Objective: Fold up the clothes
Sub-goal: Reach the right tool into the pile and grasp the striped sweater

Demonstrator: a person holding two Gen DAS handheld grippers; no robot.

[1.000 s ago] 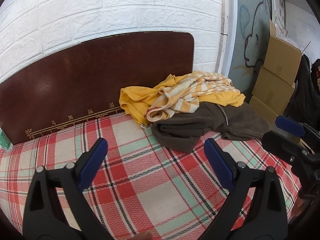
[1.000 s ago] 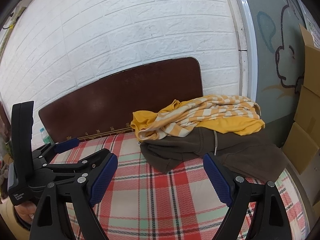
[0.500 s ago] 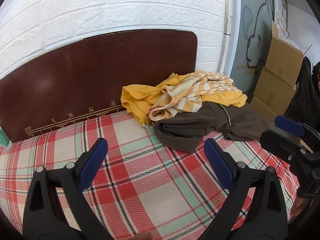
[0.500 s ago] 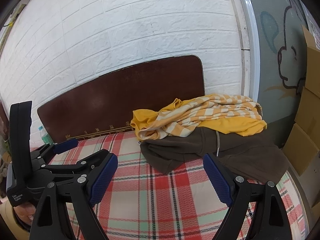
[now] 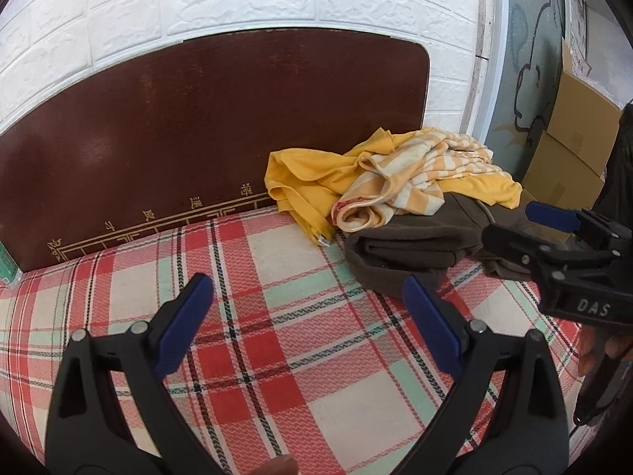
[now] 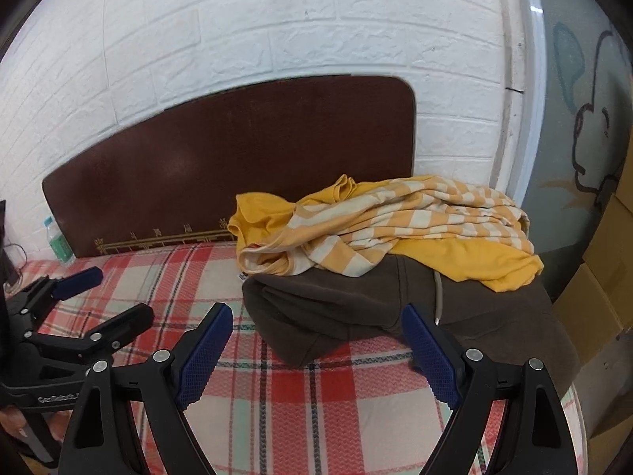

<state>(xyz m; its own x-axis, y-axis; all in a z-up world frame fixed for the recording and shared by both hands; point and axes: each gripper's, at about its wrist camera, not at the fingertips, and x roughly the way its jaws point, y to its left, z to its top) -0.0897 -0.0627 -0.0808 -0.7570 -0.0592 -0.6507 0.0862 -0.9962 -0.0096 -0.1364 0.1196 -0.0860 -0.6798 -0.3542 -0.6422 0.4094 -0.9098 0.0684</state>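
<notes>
A pile of clothes lies at the far right of the plaid bed: a yellow-and-white striped garment [image 6: 411,213] on a plain yellow shirt [image 6: 467,257], both on a dark brown hoodie [image 6: 336,308]. The pile also shows in the left wrist view, with the striped garment [image 5: 427,166] above the brown hoodie [image 5: 403,249]. My left gripper [image 5: 308,316] is open and empty over the bare plaid cover. My right gripper [image 6: 316,340] is open and empty, its fingertips just short of the hoodie's near edge. Each gripper shows in the other's view: the right one [image 5: 526,221], the left one [image 6: 107,297].
The plaid bedcover [image 5: 277,316] runs to a dark brown headboard [image 5: 198,126] against a white brick wall. Cardboard boxes [image 5: 573,134] stand past the bed's right edge. A small bottle [image 6: 57,241] stands at the headboard's left end.
Both grippers have moved forward toward the clothes pile, which looks larger now. The right gripper has come close to the brown hoodie. Both stay open.
</notes>
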